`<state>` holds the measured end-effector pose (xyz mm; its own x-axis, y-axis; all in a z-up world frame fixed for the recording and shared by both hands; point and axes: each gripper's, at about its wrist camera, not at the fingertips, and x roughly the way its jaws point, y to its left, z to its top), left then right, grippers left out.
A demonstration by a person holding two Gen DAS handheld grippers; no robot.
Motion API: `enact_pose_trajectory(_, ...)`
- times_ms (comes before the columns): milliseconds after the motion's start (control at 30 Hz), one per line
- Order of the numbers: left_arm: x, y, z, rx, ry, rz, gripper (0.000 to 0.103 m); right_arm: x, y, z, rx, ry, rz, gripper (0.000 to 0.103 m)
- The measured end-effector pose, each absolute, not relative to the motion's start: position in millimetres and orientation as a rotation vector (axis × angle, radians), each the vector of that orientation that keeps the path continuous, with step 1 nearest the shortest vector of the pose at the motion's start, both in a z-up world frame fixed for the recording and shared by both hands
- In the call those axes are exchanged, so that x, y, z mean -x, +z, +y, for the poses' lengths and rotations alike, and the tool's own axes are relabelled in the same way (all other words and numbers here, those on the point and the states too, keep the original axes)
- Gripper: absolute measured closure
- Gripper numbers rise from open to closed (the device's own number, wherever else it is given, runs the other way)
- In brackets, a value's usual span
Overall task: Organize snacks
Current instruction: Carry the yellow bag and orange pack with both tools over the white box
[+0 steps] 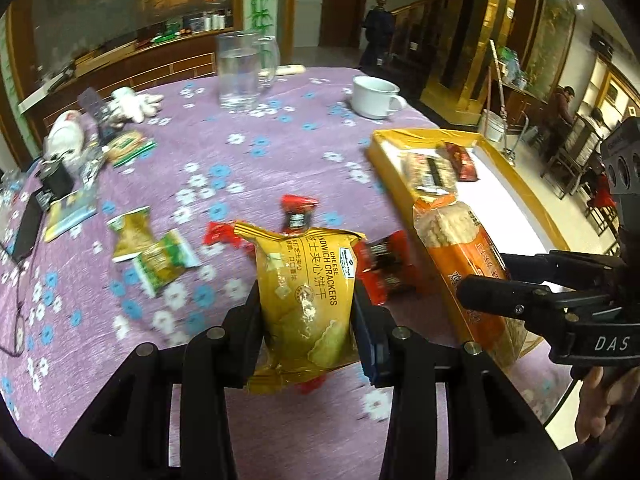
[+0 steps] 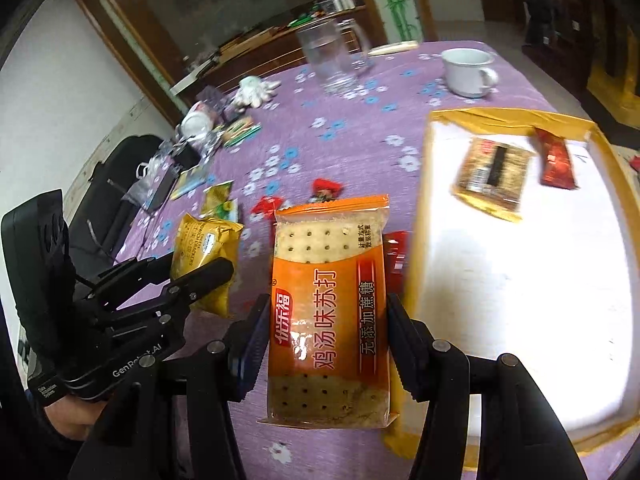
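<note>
My left gripper (image 1: pixel 306 304) is shut on a yellow cheese sandwich cracker pack (image 1: pixel 304 300) and holds it above the purple flowered tablecloth (image 1: pixel 240 152). My right gripper (image 2: pixel 328 316) is shut on an orange soda cracker pack (image 2: pixel 330 312), held beside the yellow-rimmed white box (image 2: pixel 500 264). The box holds a brown snack pack (image 2: pixel 490 176) and a red snack bar (image 2: pixel 556 160). Red snack packets (image 1: pixel 384 264) and green-yellow packets (image 1: pixel 156 252) lie loose on the cloth. The left gripper also shows in the right wrist view (image 2: pixel 200 268), and the right gripper in the left wrist view (image 1: pixel 480 276).
A glass mug (image 1: pixel 240 72) and a white cup (image 1: pixel 376 96) stand at the far side. White gloves (image 1: pixel 136 102), a phone (image 1: pixel 26 232) and small clutter lie at the left edge. The table edge runs behind the box on the right.
</note>
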<state>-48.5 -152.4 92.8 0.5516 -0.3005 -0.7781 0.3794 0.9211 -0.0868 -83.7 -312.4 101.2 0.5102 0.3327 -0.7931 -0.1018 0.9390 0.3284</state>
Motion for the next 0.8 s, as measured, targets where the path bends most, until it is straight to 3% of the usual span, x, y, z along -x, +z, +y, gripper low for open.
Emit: enact_pose_trajectory(800, 38, 83, -299, -0.142, -0.609, 0.961, 0.065, 94, 97, -461, -0.342, 0.063, 1.013, 0.046)
